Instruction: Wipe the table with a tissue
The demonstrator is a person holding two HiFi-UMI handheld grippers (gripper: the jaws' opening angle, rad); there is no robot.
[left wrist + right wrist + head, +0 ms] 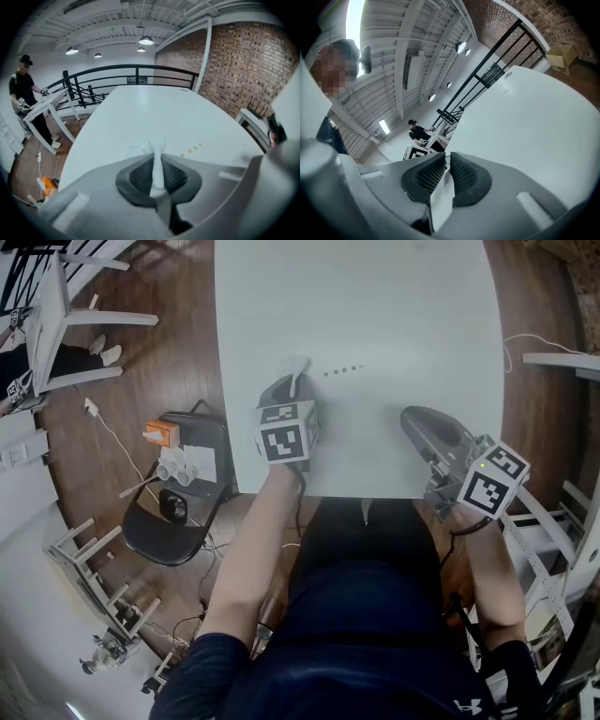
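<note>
The white table (394,306) fills the upper middle of the head view. My left gripper (286,385) points down at its near left part, shut on a white tissue (298,367) that sticks out past the jaw tips. In the left gripper view the tissue (154,146) is pinched between the dark pads of the left gripper (158,160) just above the table (140,108). A short row of small yellowish spots (342,370) lies just right of the tissue; the spots (192,149) show there too. My right gripper (414,416) rests low over the near right part, shut and empty (446,161).
The table's near edge (328,495) runs just in front of my body. A black folding chair (178,521) with an orange item and cups stands on the wooden floor at left. A person (23,89) stands at another white table (42,105) by a black railing (131,70).
</note>
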